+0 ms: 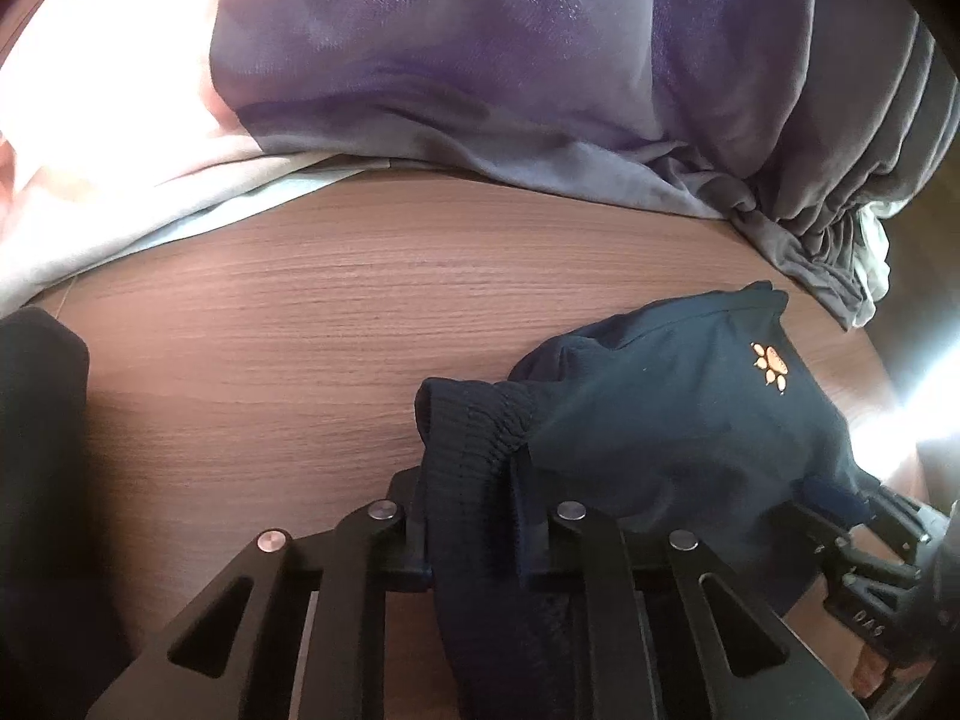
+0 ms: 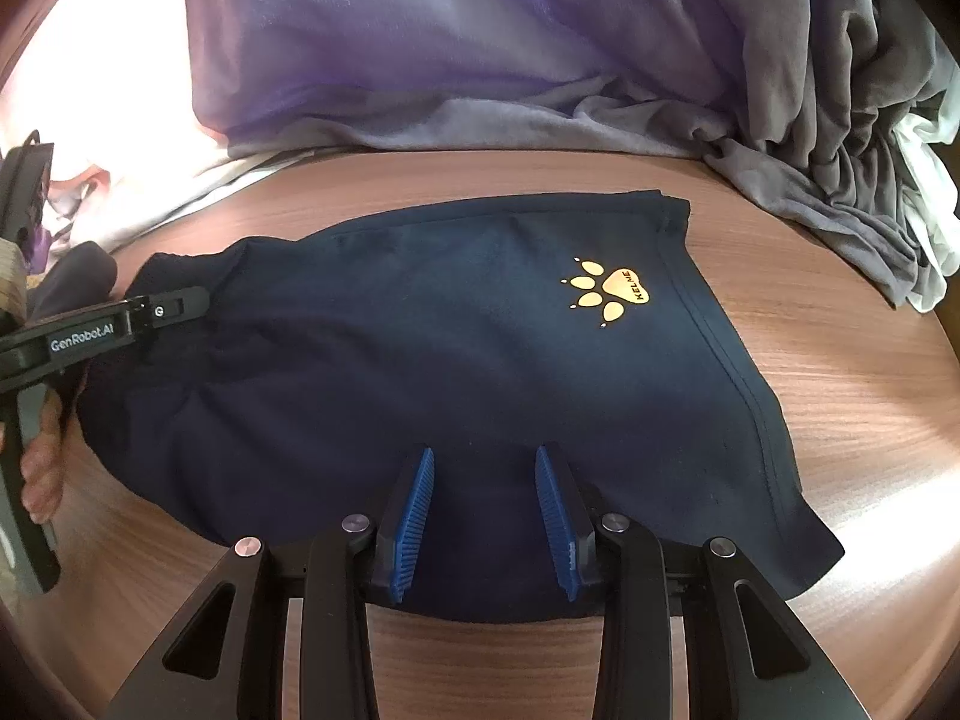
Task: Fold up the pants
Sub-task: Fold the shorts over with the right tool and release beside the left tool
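The left gripper [image 2: 180, 303] enters the right wrist view from the left edge, its arm lettered "GenRobot.AI", and its jaws are clenched on the ribbed waistband [image 1: 474, 420] of the dark navy pants [image 2: 420, 372]. In the left wrist view the same waistband fabric is bunched between those jaws and hides the pads. The person's bare fingers [image 2: 42, 468] show on that gripper's handle at the far left. The pants lie spread on the wooden surface [image 2: 840, 372], waistband to the left and leg hem to the right, with one layer over the other. A yellow paw-print logo [image 2: 609, 294] marked "KELME" sits on the upper layer, right of centre. The right gripper [image 2: 483, 516] stands at the near edge of the pants, its jaws released, with the blue ribbed pads [image 2: 414, 516] set apart and navy fabric visible in the gap between them; whether the pads touch the cloth cannot be told. Behind the pants, along the far side of the surface, lies a pile of other clothing: a white and pink piece [image 2: 120, 180] at the left, a purple garment [image 2: 450, 48] in the middle, and a crumpled grey garment [image 2: 840, 138] at the right, near the pants' far hem corner but apart from it.
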A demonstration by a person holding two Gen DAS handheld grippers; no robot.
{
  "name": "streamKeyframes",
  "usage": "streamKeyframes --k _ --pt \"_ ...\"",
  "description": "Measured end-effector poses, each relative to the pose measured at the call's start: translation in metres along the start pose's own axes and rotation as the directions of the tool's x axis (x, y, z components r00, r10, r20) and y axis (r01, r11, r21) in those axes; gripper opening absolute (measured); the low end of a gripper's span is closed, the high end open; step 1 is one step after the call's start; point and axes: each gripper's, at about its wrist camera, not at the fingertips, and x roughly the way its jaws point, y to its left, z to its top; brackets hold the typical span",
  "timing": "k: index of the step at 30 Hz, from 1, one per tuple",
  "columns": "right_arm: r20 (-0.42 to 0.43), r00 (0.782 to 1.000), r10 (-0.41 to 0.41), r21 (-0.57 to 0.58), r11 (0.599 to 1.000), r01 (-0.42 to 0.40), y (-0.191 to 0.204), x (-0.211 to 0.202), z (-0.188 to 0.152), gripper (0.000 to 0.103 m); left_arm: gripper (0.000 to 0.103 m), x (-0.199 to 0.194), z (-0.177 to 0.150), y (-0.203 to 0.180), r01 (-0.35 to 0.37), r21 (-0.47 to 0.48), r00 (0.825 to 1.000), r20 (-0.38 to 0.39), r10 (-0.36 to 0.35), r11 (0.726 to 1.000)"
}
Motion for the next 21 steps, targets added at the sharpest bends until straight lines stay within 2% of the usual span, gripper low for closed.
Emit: streamKeyframes --k 3,6,8,10,15,17,19,21 --pt "0.006 1.000 -0.002 -0.006 1.000 0.002 0.001 0.000 -0.001 0.037 0.018 -0.004 0.003 -0.002 -0.011 -0.026 1.000 -0.007 0.011 1.000" --pt "0.013 1.000 0.001 -0.003 1.000 -0.001 0.000 -0.001 -0.001 0.037 0.025 -0.004 -0.001 -0.003 -0.036 -0.033 0.999 -0.020 0.036 0.999" --pt "0.016 1.000 0.002 -0.004 1.000 -0.002 0.000 -0.001 -0.002 0.037 0.043 -0.008 -0.003 -0.002 -0.062 -0.025 0.998 -0.020 0.061 0.998" --pt "0.017 1.000 0.003 -0.011 1.000 -0.003 0.001 -0.001 -0.002 0.037 0.053 -0.019 -0.003 -0.003 -0.095 -0.009 0.995 0.016 0.095 0.995" --pt "0.007 1.000 0.001 -0.013 1.000 -0.001 0.001 -0.001 0.000 0.037 0.053 -0.038 0.000 0.001 -0.114 0.063 0.990 0.090 0.108 0.991" --pt "-0.002 1.000 0.011 0.015 1.000 -0.011 -0.002 -0.004 0.003 0.036 0.052 -0.036 0.000 0.002 -0.120 0.083 0.991 0.076 0.113 0.989" --pt "0.036 0.999 0.011 0.040 0.999 -0.013 -0.001 -0.015 0.008 0.036 0.051 -0.041 -0.001 0.005 -0.107 0.070 0.992 0.076 0.102 0.992" --pt "0.081 0.996 0.041 -0.030 0.999 -0.038 0.014 -0.028 0.017 0.036 0.051 -0.053 -0.006 0.009 -0.082 0.044 0.994 0.081 0.079 0.996"
